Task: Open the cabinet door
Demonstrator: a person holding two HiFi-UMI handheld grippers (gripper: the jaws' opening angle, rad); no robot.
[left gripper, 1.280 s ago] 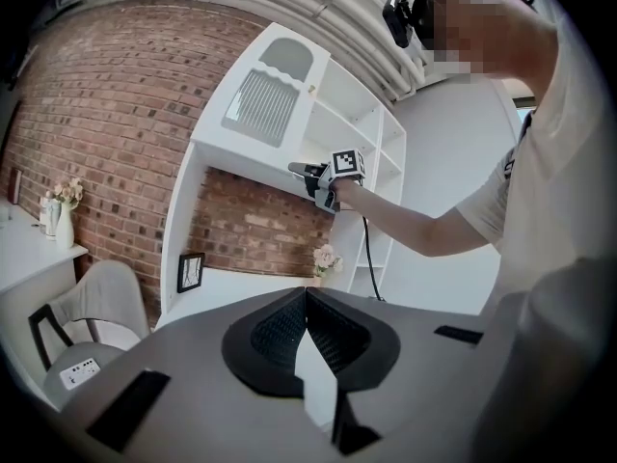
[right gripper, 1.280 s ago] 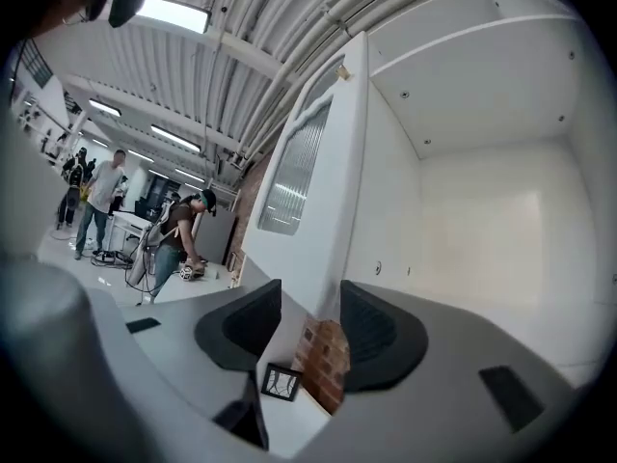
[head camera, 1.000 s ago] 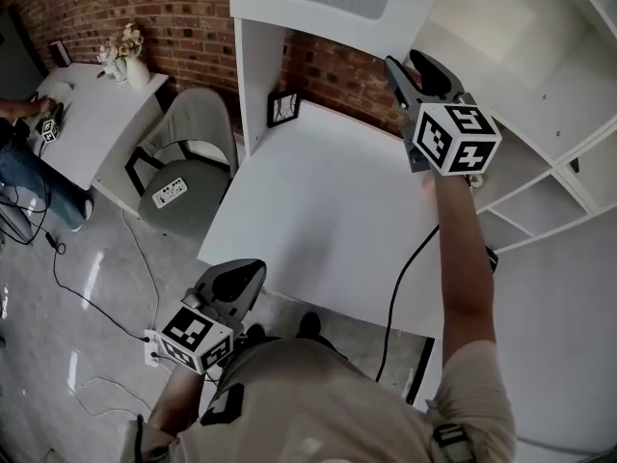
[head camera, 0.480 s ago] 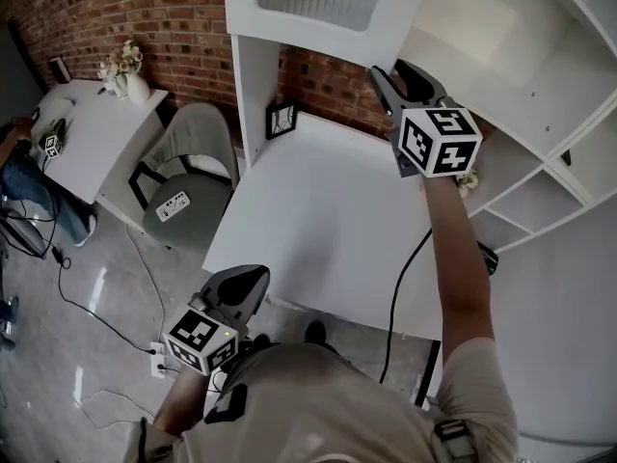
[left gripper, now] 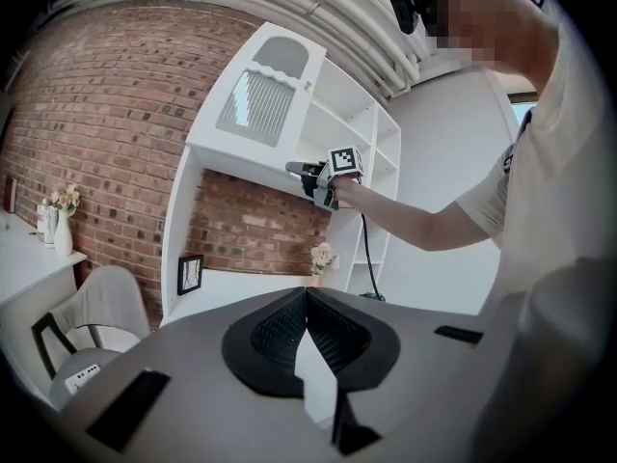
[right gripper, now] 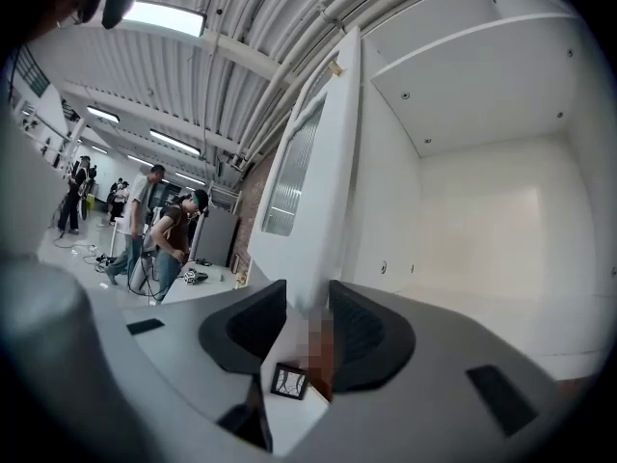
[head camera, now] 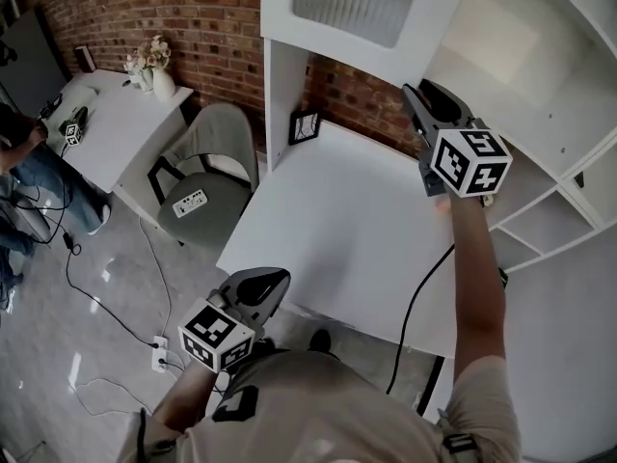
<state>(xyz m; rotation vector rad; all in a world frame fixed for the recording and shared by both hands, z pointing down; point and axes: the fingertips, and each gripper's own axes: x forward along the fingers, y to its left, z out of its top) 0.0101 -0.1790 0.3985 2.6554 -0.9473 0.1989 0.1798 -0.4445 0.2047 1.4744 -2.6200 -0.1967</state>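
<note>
The white cabinet door [head camera: 357, 8] with a ribbed glass pane stands swung out from the upper cabinet above the desk. My right gripper [head camera: 424, 93] is raised to its lower free corner. In the right gripper view the door's edge [right gripper: 313, 162] fills the gap between the two pads, and the right gripper [right gripper: 307, 302] has just been closing on it. The left gripper view shows the same hold from below, with the right gripper [left gripper: 294, 169] at the door [left gripper: 255, 114]. My left gripper [head camera: 275, 278] hangs low in front of the desk, its jaws [left gripper: 307, 292] shut and empty.
A white desk [head camera: 337, 230] lies under the cabinet with a small framed picture [head camera: 305, 126] at its back. A grey chair [head camera: 207, 162] stands to its left, open shelves [head camera: 549, 210] to its right. A power strip [head camera: 159, 360] and cables lie on the floor.
The head view has shifted a little to the left. The right gripper stays at the door's lower corner, and the left gripper stays low by the desk's front edge.
</note>
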